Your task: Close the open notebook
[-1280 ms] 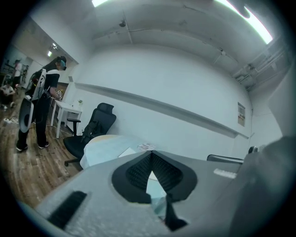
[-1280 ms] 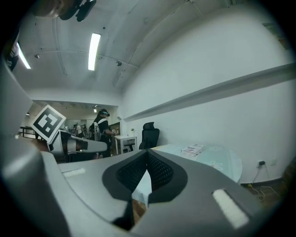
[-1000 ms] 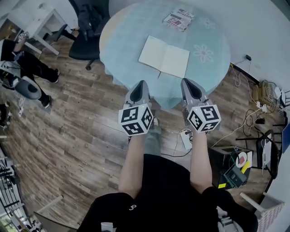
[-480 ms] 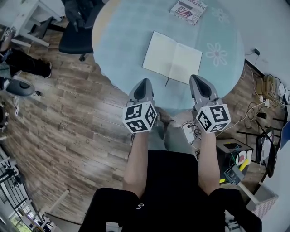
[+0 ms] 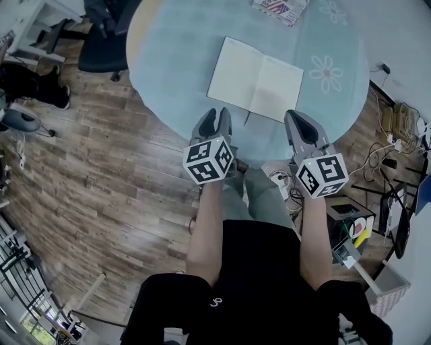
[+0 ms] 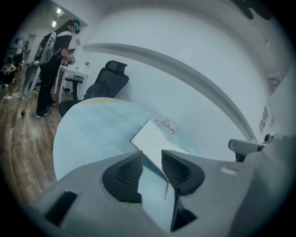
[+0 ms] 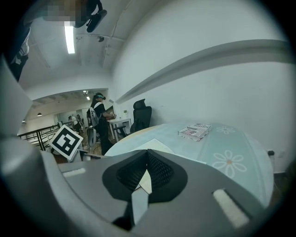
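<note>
your left claw (image 5: 217, 116), shut a second ago, is opening on nothing while your right claw (image 5: 297, 120) stays pressed together, and both have neared the open notebook (image 5: 256, 79) lying flat at 12 o'clock on the counter (image 5: 172, 60), so you look set to catch a cover.

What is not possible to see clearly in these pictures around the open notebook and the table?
Book, head view: cut off by the top edge; cover print too small to read.
Notebook, left gripper view: near part hidden behind the left gripper, whose jaws are opening with nothing between them.
Notebook, right gripper view: mostly hidden behind the right gripper, whose jaws are shut.
</note>
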Tool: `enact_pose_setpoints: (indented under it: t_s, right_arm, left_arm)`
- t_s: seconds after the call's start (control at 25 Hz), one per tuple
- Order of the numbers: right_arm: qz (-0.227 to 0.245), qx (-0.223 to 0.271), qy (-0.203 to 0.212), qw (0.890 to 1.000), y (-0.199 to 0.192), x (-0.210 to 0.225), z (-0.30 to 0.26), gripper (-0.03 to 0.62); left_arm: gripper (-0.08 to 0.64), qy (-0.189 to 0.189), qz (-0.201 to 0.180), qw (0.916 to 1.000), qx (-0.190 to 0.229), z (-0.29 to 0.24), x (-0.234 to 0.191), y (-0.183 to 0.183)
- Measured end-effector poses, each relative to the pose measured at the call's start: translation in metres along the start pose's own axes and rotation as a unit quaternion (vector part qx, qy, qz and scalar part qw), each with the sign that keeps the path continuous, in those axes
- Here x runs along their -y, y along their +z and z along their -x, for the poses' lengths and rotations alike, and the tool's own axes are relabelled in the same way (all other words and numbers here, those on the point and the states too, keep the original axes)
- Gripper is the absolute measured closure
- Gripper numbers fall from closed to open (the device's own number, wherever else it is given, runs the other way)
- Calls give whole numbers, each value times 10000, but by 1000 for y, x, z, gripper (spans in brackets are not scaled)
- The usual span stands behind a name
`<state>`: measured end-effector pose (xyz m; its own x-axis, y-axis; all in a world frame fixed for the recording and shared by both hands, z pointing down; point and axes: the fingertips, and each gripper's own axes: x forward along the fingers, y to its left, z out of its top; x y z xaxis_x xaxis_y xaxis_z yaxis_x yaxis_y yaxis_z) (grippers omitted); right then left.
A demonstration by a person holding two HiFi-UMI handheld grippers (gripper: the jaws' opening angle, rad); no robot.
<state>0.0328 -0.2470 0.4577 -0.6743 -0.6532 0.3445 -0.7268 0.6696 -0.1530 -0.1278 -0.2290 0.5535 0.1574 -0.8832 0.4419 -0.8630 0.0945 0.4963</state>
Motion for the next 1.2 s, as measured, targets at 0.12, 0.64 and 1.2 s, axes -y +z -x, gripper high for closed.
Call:
enact_pose_setpoints:
  t_s: [0.12,0.64,1.2]
  right_arm:
    - [-42,-87,0,10000,-6,3,-1,581]
    - [-128,-189,-21,9997,-11,19,-9,581]
    - [-315,-153,-292,9990,-18,39,2,581]
  left_arm:
    - [428,71,277,9995,-119,-15,-10,-5]
    - [431,169,627,9974,-320,-53,-16,-9]
    - [550,-443,-1838,9819,-104,-31,61,2]
